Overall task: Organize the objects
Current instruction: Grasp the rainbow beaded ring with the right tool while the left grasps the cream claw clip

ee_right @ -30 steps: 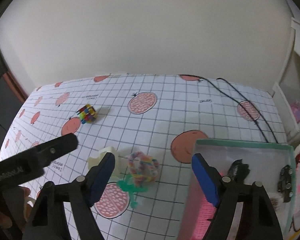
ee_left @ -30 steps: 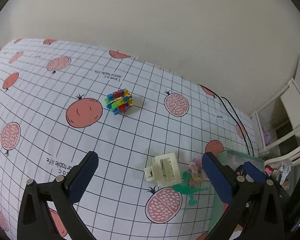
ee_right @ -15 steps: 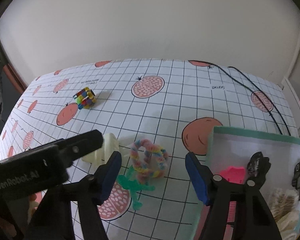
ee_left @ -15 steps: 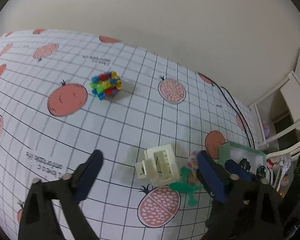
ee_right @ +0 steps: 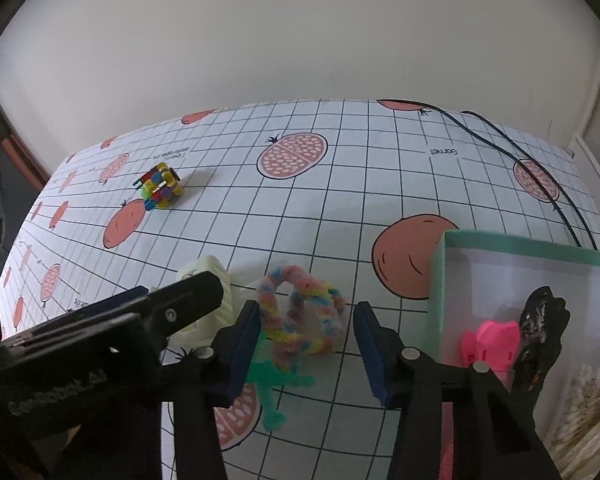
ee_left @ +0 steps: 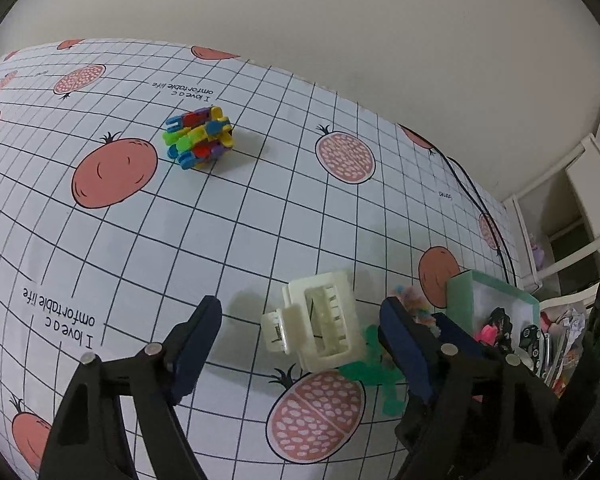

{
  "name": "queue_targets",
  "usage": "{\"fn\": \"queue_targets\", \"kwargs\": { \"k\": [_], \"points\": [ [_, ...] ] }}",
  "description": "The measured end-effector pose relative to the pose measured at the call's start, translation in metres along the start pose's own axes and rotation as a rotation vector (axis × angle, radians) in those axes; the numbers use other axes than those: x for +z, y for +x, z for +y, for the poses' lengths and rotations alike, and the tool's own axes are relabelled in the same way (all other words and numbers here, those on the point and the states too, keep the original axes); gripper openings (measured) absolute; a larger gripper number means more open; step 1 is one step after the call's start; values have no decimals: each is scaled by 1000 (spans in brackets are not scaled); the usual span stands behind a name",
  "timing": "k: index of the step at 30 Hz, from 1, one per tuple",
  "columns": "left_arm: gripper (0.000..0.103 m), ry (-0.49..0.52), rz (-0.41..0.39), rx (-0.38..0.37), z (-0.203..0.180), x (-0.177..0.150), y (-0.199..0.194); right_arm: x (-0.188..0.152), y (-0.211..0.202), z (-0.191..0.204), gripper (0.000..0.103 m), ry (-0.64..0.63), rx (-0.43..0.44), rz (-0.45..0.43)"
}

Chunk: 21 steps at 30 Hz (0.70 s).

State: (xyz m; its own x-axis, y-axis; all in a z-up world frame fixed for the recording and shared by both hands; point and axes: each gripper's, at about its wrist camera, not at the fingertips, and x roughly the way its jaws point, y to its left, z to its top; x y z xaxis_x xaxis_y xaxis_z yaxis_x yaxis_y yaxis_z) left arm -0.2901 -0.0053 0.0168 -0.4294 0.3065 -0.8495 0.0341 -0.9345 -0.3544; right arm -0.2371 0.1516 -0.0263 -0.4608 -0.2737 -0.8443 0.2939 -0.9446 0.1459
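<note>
Pomegranate-print grid tablecloth, plain wall

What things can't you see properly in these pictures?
- Pipe-cleaner loop: left wrist view, mostly hidden behind the left hand-held gripper finger.
- Hair clip: right wrist view, largely covered by the left hand-held gripper.
- Box: cut off by the right wrist frame edge; its far contents are unclear.
- Green figure: partly under the pipe-cleaner loop and the right hand-held gripper finger.
</note>
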Motion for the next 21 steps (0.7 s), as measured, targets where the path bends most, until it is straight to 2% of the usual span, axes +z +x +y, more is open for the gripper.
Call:
{"fn": "queue_targets", "kwargs": {
  "k": [3,10,14,16,21],
  "points": [
    [73,-3,8,5,1,-2,2,0,1,2,40,-3,7,-6],
    [69,-16,7,9,3,-2,2,0,-2,0,32,3,6,-19],
    [63,-18,6,19,5,-1,1,-1,-4,-1,29,2,3,-24],
    [56,-18,10,35,6,-2,2,-1,-5,-3,28,9,2,-28],
    [52,-26,4,44,9,-2,0,0,-9,-7,26,31,18,-36]
  ]
}}
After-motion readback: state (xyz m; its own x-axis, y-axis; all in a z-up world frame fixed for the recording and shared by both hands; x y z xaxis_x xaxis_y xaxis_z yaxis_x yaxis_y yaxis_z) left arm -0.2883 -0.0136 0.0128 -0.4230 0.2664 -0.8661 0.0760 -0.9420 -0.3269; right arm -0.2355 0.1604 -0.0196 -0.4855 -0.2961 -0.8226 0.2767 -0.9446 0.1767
